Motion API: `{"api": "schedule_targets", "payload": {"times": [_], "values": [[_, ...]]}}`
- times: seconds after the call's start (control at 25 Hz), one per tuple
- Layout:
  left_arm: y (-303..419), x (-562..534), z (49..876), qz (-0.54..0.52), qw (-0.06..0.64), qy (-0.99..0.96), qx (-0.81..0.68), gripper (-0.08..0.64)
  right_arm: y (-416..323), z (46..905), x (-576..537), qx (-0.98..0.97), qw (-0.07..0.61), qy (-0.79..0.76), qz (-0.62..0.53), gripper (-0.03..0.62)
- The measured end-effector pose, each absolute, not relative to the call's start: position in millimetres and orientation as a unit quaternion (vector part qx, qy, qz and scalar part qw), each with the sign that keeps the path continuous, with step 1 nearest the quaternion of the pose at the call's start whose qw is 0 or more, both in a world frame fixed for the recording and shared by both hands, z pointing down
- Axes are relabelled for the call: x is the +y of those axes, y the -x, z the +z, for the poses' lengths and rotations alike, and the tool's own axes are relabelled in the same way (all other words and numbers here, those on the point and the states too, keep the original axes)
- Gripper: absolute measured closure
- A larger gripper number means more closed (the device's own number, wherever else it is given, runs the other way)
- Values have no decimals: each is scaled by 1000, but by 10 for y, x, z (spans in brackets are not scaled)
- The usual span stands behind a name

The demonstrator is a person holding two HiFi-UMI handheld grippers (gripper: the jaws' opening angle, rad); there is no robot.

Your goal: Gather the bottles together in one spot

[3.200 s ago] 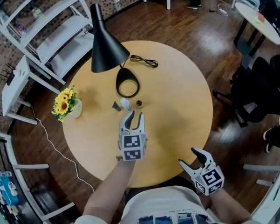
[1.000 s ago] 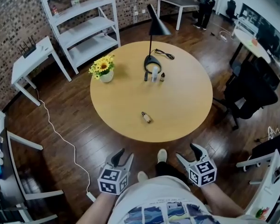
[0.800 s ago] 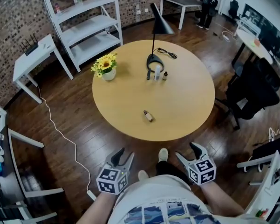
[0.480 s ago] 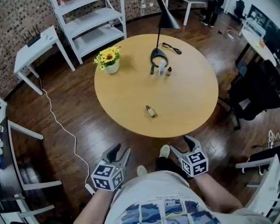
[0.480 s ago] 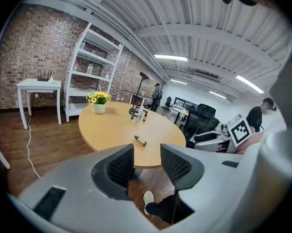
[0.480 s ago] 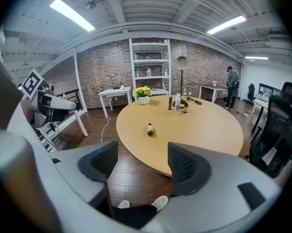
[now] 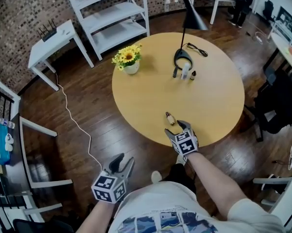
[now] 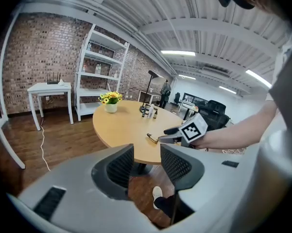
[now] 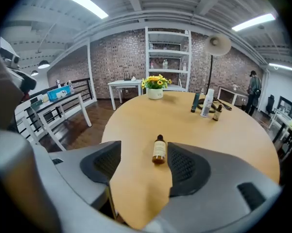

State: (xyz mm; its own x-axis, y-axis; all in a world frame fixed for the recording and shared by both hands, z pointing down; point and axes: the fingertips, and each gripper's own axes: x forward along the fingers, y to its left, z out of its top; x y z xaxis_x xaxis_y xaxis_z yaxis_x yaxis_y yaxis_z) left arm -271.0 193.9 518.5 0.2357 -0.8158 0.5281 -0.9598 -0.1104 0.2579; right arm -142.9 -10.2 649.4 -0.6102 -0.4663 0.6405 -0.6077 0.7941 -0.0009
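The round tabletop (image 7: pixel 209 101) holds a lamp (image 7: pixel 194 19). Off its near edge, the idle left gripper (image 7: pixel 124 160) has empty jaws, just opened wide. The right gripper (image 7: pixel 177 128) reaches in, its jaws narrowing yet apart. Three bottles (image 7: pixel 184 73) stand grouped at the far side. The lone bottle (image 7: pixel 170 117) lies untouched just ahead, likely next to be collected.

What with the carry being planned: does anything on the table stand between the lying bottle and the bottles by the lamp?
Nothing visible does. Only bare table lies between the lying bottle and the three upright bottles beside the lamp base. The flower vase stands well off to the side.
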Motion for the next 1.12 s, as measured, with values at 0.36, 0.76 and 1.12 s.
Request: {"api": "schedule_targets", "payload": {"times": [0.36,0.76,1.12], "values": [[2946,1995,5248,161,285,-706,-628,411,1514,7308,-715,-852,389,-325,129,437],[2487,1450,5149,71,311,-772,-549,412,1184,6012,172,-907,254,-315,113,436],[1097,1037,4497,-70,418,-849,-316,388,798,4599,1249,-934,166,-316,-25,436]]}}
